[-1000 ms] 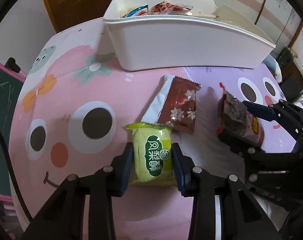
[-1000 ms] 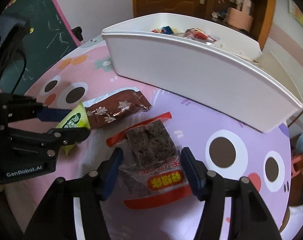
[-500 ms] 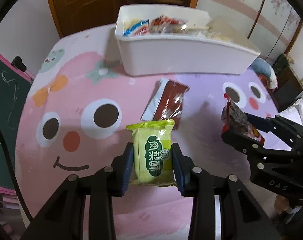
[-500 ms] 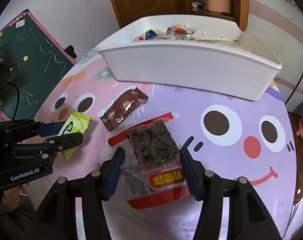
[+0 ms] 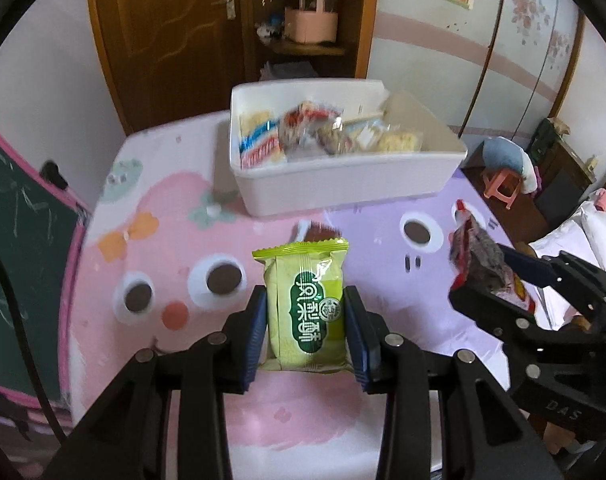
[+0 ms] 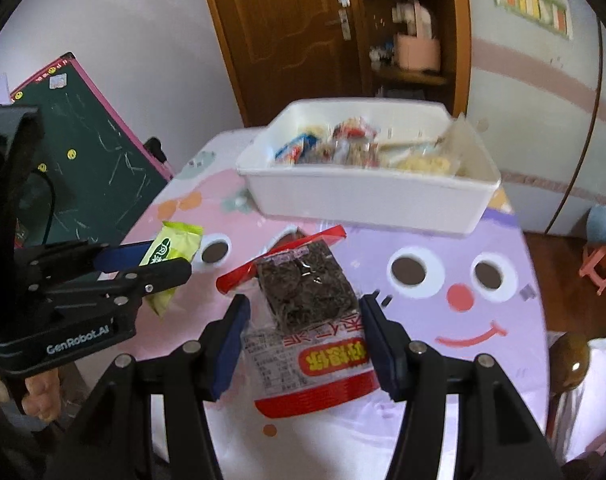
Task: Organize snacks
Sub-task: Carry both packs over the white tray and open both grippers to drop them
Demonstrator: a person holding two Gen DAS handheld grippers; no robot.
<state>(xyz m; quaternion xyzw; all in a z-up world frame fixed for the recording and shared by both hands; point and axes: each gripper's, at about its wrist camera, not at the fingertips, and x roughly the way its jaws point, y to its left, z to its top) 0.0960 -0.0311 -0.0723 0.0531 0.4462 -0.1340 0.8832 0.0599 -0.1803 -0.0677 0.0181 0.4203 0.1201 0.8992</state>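
Each hand-held gripper, left [image 5: 305,322] clamping a green pack [image 5: 305,304], right [image 6: 303,340] a red one [image 6: 309,320], probably targets the bin [image 5: 343,184].

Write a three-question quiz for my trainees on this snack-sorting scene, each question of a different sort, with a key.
1. True or false: the green snack packet is clamped in the left gripper.
2. What does the right gripper hold? A) a spoon B) the red-edged packet of dark snack C) nothing
3. Fill in: the white bin already contains several ____.

Key: 1 true; 2 B; 3 snack packets.
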